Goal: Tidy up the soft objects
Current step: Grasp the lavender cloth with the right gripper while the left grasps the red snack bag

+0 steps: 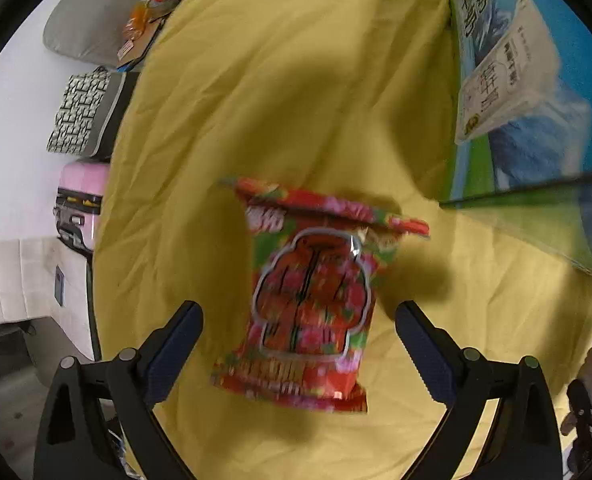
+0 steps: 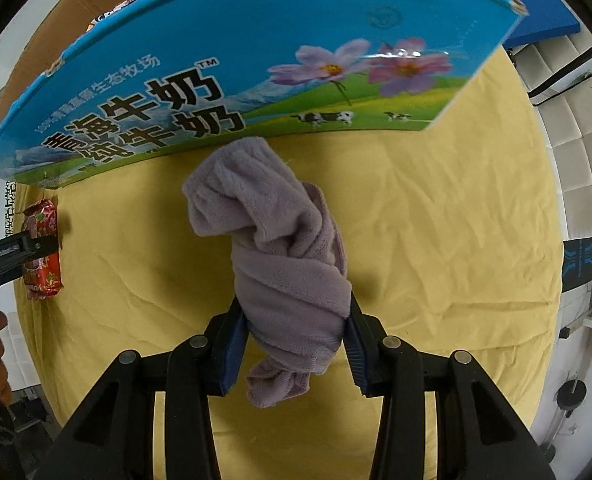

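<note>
In the left wrist view, the left hand-held gripper (image 1: 298, 322) is seen spread wide, its fingers standing apart on either side of a red snack packet (image 1: 310, 300) and not touching it. The packet lies on the yellow cloth (image 1: 296, 80) over the counter, near the blue milk carton box (image 1: 536, 80); the picture is blurred, so contact cannot be judged finely. A closing of the jaws on the packet appears to be called for.

In the right wrist view, the right hand-held gripper (image 2: 296, 332) is clenched on a twisted purple towel (image 2: 284, 256), held just before the box wall (image 2: 256, 60). The towel probably has to be lifted over the box rim and let go inside.
</note>
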Tool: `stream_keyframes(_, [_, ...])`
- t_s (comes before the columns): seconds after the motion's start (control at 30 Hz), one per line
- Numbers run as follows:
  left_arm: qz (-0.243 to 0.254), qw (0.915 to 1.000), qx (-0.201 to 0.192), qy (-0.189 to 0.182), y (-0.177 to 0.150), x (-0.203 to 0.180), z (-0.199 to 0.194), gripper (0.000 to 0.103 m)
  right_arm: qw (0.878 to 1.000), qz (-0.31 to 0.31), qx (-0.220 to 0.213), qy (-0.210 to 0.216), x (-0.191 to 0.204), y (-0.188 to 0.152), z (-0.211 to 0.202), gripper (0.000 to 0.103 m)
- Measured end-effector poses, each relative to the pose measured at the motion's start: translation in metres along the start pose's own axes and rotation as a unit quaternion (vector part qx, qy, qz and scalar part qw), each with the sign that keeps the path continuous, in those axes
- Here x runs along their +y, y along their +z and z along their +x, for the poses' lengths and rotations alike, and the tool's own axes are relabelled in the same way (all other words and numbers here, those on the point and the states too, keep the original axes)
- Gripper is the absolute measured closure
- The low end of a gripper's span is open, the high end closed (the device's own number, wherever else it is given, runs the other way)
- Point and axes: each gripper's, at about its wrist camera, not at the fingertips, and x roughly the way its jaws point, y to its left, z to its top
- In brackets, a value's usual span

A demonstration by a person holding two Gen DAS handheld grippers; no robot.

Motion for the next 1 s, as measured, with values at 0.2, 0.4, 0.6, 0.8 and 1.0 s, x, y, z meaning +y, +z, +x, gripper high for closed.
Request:
stream_keyframes(0.2, [-0.006, 0.999, 0.002, -0.044, 0.003, 0.002, 0.002, 0.033, 1.0, -0.001, 0.002, 0.001, 0.003, 0.015, 0.001, 0.058])
stream_keyframes(0.4, [-0.005, 0.9994, -0.014, -0.033, -0.006, 0.002, -0.005, 0.057, 1.0, -0.005, 0.002, 0.005, 0.002, 0.018, -0.005, 0.058])
stream_keyframes(0.6, [0.013, 0.9991, -0.026, -0.029, -0.035, -0.012, -0.021, 0.059, 1.0, -0.016, -0.002, 0.015, -0.002, 0.01, -0.023, 0.058])
stream_keyframes(0.8, [0.041, 0.9961, -0.056, -0.055, -0.08, -0.035, -0.058, 0.059, 0.999, -0.031, -0.012, 0.031, -0.003, -0.001, -0.053, 0.058])
stream_keyframes(1.0, [0.068, 0.9887, -0.098, -0.091, -0.118, -0.059, -0.119, 0.059, 0.997, -0.049, -0.032, 0.039, -0.011, -0.018, -0.102, 0.058])
